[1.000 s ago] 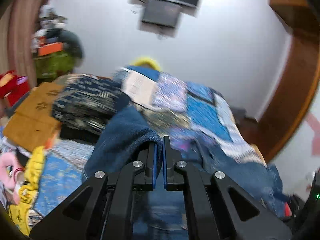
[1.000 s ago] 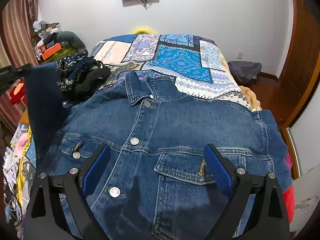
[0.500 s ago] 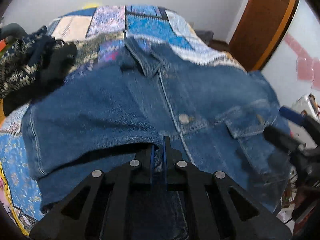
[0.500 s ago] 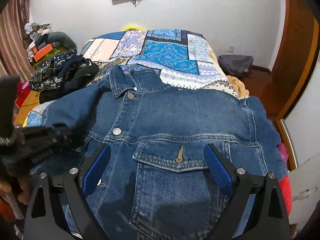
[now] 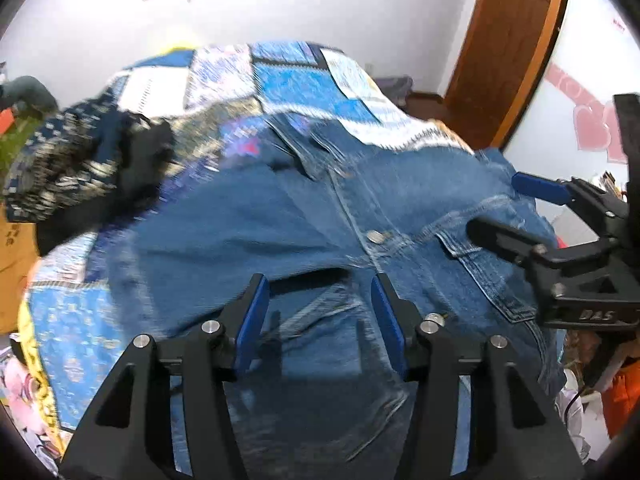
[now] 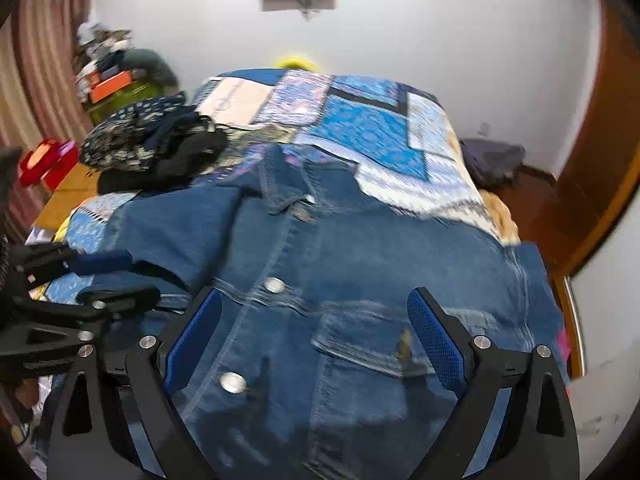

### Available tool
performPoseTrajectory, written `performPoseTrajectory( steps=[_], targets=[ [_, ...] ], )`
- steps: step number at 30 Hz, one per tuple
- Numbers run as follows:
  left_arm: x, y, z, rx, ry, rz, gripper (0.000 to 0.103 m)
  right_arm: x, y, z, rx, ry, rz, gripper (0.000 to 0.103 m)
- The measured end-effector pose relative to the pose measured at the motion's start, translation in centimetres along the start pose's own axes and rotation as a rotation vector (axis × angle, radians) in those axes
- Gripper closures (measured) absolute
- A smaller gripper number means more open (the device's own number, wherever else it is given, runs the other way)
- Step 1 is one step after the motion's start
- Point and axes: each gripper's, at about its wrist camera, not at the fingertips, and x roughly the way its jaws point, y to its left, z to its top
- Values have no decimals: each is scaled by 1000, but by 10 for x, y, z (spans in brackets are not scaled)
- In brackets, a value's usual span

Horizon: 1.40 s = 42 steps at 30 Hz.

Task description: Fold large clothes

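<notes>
A blue denim jacket point(image 5: 304, 224) lies front-up on a patchwork bed cover point(image 5: 296, 76), buttons closed, collar toward the far wall. Its left sleeve point(image 5: 208, 248) is folded in over the front. My left gripper point(image 5: 318, 320) is open and empty just above the folded sleeve's cuff. My right gripper point(image 6: 316, 336) is open and empty above the jacket's point(image 6: 360, 264) chest pocket point(image 6: 360, 344). Each gripper shows in the other's view: the right one point(image 5: 520, 208) at the right edge, the left one point(image 6: 104, 276) at the left edge.
A heap of dark patterned clothes point(image 6: 156, 144) lies on the bed's left side. Boxes and clutter point(image 6: 116, 76) stand against the left wall. A wooden door frame point(image 6: 600, 184) is on the right. A dark bag point(image 6: 492, 156) lies on the floor there.
My left gripper carried the sleeve in over the jacket front, then opened and let it go. The right gripper stayed open and shifted slightly over the jacket.
</notes>
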Motion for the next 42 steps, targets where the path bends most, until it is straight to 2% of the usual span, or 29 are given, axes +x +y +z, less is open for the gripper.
performPoseTrajectory(
  steps=[7,15,23,29,32,33,35,36,38,39,41,42],
  targets=[
    [-44,64,-9,-86,-85,148,49,4,55,19,-154,-13,72,10],
    [-71,136,-42,-229,-99,266,49,34,126,32,-331,53,188,10],
    [-74,159,-70,-286,-78,307,49,81,190,27,-542,166,222,11],
    [-67,167,-84,-314,-48,299,49,126,216,15,-608,298,213,12],
    [-61,169,-89,-329,-26,292,49,138,219,12,-628,312,190,12],
    [-58,169,-90,-333,-19,288,49,139,218,13,-626,304,184,14],
    [-55,169,-93,-340,-9,285,49,140,215,15,-613,293,186,29],
    [-53,168,-94,-341,-4,283,49,139,212,16,-598,290,201,32],
    [-48,166,-94,-341,6,278,49,135,206,20,-570,283,239,48],
    [-46,165,-94,-339,11,276,49,132,205,21,-560,279,256,53],
    [-43,162,-93,-335,18,274,49,127,205,23,-542,283,297,81],
    [-41,161,-92,-332,22,272,49,125,204,25,-516,288,314,85]
  ],
)
